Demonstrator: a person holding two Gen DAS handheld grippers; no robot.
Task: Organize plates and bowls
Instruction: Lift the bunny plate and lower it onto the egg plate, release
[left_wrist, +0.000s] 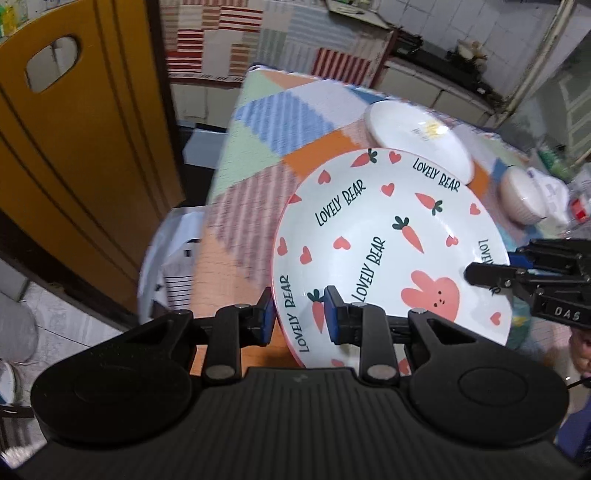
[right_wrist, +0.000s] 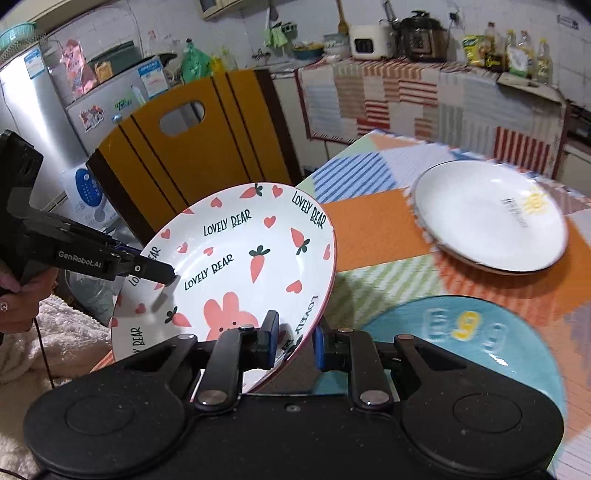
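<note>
Patchwork table (right_wrist: 373, 229) | left claw (left_wrist: 299, 314), right claw (right_wrist: 295, 336) both pinching tilted bunny plate (right_wrist: 236, 266) rim

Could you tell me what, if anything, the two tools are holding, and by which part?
Both hold the Lovely Bear plate by its rim, at opposite edges: left tool, right tool.

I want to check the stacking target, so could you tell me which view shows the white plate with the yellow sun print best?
The right wrist view: the white plate lies fully visible on the patchwork table, rim to rim. In the left wrist view the Lovely Bear plate, gripped at both edges, covers its near edge.
</note>
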